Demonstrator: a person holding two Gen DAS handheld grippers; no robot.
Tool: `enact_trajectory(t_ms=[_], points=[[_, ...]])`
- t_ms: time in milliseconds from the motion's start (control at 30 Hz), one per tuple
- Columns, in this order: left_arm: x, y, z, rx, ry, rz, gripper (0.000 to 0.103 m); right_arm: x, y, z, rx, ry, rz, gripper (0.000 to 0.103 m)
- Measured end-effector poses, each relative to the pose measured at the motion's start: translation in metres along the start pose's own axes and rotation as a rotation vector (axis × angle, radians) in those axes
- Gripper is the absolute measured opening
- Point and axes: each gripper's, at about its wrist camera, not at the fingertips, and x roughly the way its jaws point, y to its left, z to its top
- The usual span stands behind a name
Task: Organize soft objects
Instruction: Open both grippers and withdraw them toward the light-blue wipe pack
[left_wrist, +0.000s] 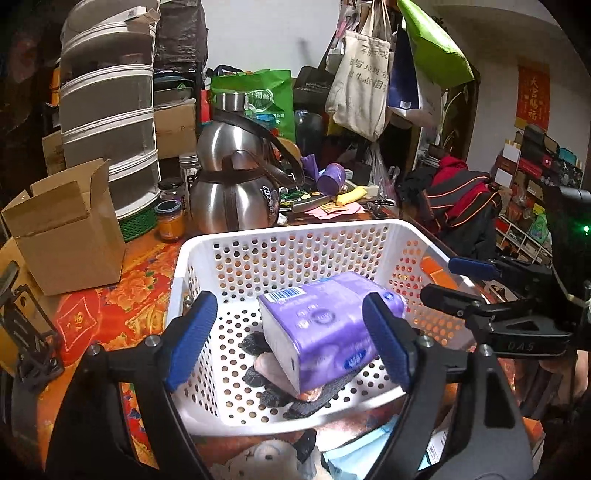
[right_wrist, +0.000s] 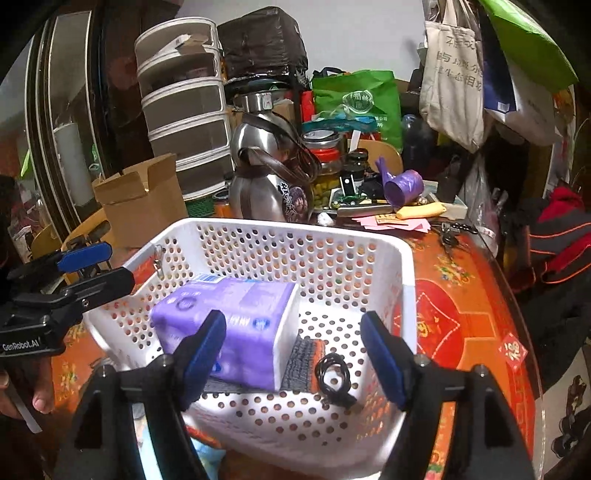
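Spreading across the lower frames, the red and gold patterned surface carries a white perforated basket at centre, with clutter crowding the upper half of both views. Behind the basket stand a steel flask with a dark strap, a stack of round tiered containers at upper left, and an open cardboard box at left; none of these blocks access from above.

Inside the basket, a purple tissue pack lies tilted on top of dark knitted gloves and something pale pink. It looks light and squashy, its plastic film probably slippery, so a hold across the short sides, squeezing gently, seems best. The gloves are limp and would bunch up in any pinch. A small black hair tie rests on the basket floor to the right of the pack in the right wrist view.

The left gripper has its jaws spread wide to either side of the pack, not pressing it. The right gripper is likewise spread, with nothing pinched. More soft items, among them something pale blue, show blurred under the near rim at the bottom of the frames.
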Motion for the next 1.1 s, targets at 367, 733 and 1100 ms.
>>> enact_trajectory(t_ms=[367,733,1100], points=[[-0.030,0.003,-0.014,-0.033,-0.013,0.026,0.080,-0.017,0.011,-0.013,0.017,0.005,-0.004,0.075],[-0.106,-0.006,-0.084,-0.060,0.037,0.041,0.080,-0.098,0.040,-0.088,-0.010,-0.076,-0.007,0.084],[-0.159,-0.050,-0.202,-0.148,0.088,-0.035,0.080,-0.135,0.010,-0.223,0.167,0.016,-0.014,0.084]])
